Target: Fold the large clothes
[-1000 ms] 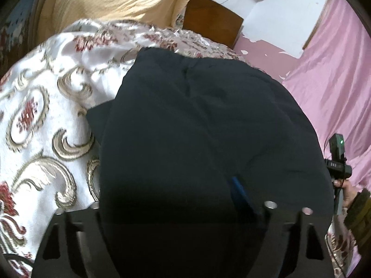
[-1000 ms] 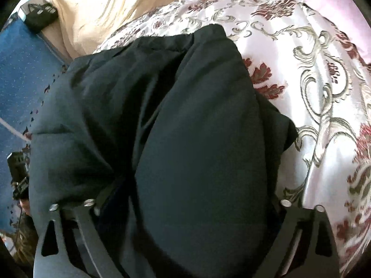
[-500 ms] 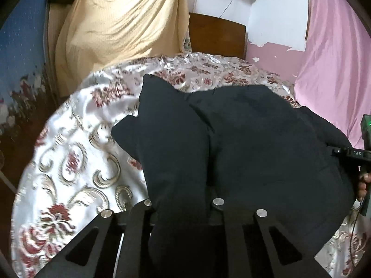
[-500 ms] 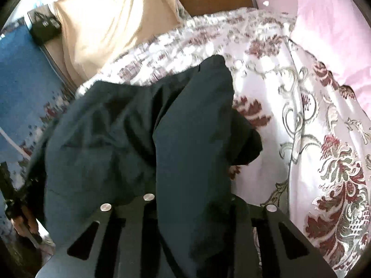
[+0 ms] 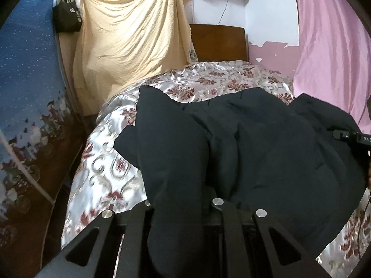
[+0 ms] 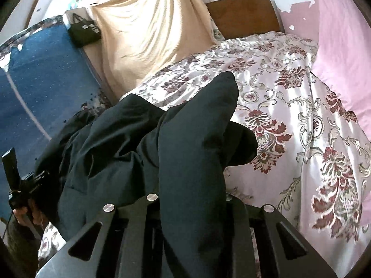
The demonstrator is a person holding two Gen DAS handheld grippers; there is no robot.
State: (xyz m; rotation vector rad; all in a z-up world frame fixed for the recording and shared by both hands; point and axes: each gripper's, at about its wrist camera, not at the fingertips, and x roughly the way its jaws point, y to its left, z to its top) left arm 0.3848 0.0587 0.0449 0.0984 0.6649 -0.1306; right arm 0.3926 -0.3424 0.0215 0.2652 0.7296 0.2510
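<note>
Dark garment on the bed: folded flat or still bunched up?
Bunched, not folded. The dark garment lies in rumpled heaps on the floral bedspread, with each gripper, left gripper and right gripper, clamping a fabric ridge.

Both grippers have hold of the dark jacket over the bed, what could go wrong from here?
1. The dark jacket is bulky; the left hand-held gripper and right hand-held gripper each pinch only a bunched fold, so the fabric could slip out mid-lift.
2. The glossy floral bedspread looks slick, so the jacket may slide when laid down and the fold may skew.
3. A loose flap hangs crumpled at the left and could get trapped inside the fold.
</note>
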